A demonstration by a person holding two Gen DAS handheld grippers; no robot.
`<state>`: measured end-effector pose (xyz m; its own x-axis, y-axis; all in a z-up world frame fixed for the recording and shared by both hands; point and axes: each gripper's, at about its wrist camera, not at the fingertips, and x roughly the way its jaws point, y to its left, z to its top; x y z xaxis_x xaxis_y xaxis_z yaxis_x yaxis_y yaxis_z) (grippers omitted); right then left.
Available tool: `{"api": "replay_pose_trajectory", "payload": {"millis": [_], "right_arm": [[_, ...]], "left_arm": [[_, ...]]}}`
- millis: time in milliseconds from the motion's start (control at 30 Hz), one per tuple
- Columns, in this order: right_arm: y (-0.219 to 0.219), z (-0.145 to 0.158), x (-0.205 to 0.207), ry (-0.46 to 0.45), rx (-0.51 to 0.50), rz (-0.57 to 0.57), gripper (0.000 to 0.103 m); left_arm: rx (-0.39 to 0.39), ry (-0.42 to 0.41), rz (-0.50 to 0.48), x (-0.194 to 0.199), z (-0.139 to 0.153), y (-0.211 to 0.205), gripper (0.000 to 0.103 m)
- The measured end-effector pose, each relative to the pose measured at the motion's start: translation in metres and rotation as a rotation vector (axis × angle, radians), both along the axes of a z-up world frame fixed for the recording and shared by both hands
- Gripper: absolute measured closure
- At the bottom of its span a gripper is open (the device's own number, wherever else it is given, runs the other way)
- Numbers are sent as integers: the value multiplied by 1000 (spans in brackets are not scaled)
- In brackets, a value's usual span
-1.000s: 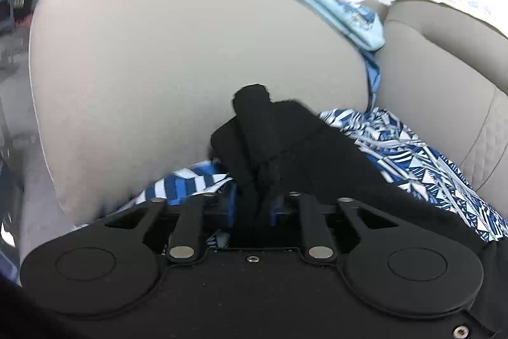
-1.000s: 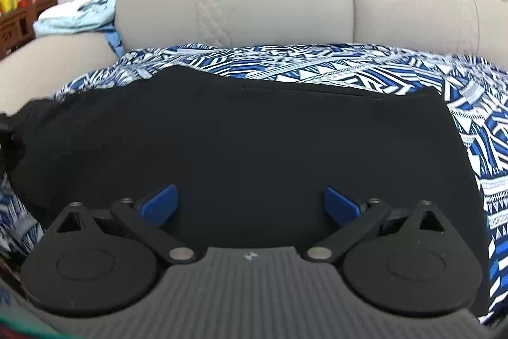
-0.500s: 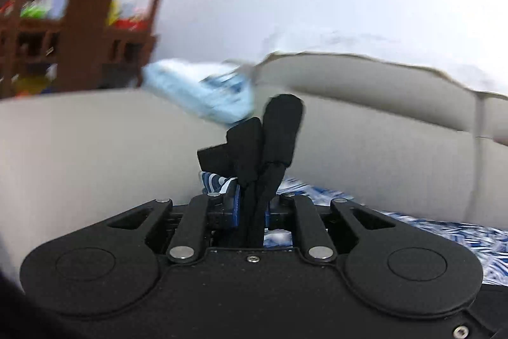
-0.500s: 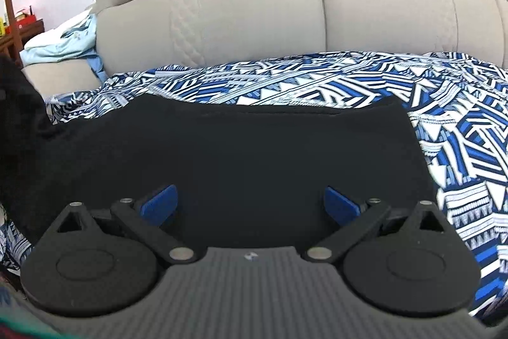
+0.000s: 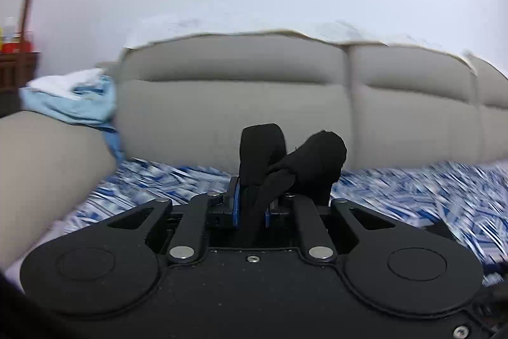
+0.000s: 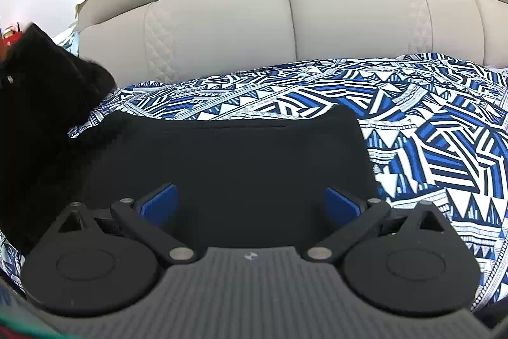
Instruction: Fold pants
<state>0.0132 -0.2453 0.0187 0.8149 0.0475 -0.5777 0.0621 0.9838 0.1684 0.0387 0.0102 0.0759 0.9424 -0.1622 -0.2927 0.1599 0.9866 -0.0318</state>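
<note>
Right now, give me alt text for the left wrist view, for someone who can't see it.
The left claw is shut on a bunched end of the black pants, lifted above a blue-and-white patterned sheet. Behind it stands a beige sofa back, with light blue clothes on the armrest at left.

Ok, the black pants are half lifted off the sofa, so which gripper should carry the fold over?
Probably the left. The left gripper is shut on a bunched end of the black pants and holds it raised above the patterned sheet. The right gripper is open, nothing gripped, over the flat part.
</note>
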Motion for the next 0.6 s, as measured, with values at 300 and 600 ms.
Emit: {"api": "replay_pose_trajectory", "payload": {"millis": [300,600], "right_arm": [[-43,0,-10,14,56,-49,0],[-69,5,-20,26,124,-77,0]], "left_arm": [[73,94,-243,-47,-39,-76,90],[138,204,-391,-70,-57,-97,82]]}}
